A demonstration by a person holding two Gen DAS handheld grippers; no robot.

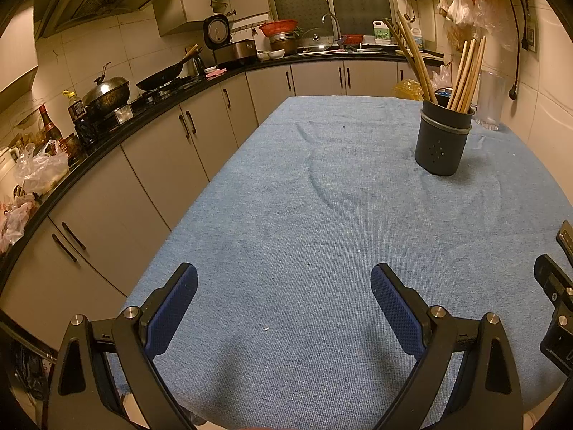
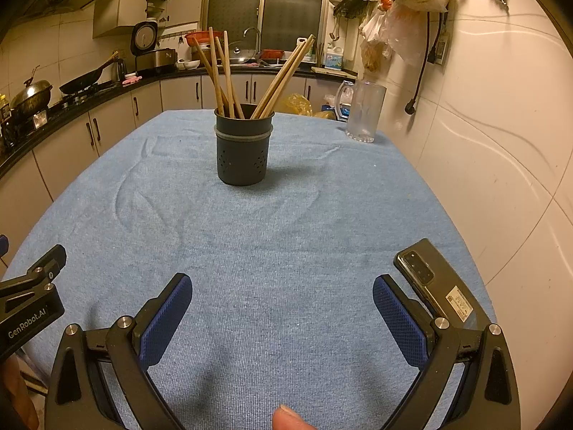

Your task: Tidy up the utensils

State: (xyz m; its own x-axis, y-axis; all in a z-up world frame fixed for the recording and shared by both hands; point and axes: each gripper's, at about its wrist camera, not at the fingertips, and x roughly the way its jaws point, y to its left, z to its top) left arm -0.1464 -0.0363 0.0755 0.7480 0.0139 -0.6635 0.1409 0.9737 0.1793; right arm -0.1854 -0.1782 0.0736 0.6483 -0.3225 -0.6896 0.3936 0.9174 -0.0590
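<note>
Both the left gripper (image 1: pixel 284 288) and right gripper (image 2: pixel 283 299) hover spread wide, holding nothing, over the table's (image 2: pixel 286 236) near edge. The dark holder (image 2: pixel 244 147) stands upright toward the far edge, chopsticks (image 2: pixel 218 71) inside, their lower ends hidden. A phone (image 2: pixel 438 286) at the right edge is partly covered by the right gripper's finger.

The bench (image 2: pixel 286 236) wears a blue cloth (image 2: pixel 179 186), rumpled into soft creases across its middle. Standing upright on it toward the far end is a dark holder (image 2: pixel 242 154) with wooden chopsticks (image 2: pixel 218 71) fanned out of its top, and a clear plastic jug (image 2: pixel 363 111) sits at the far right corner by the wall. Down at the near right edge, a phone (image 2: pixel 438 283) lies flat, camera side up.
</note>
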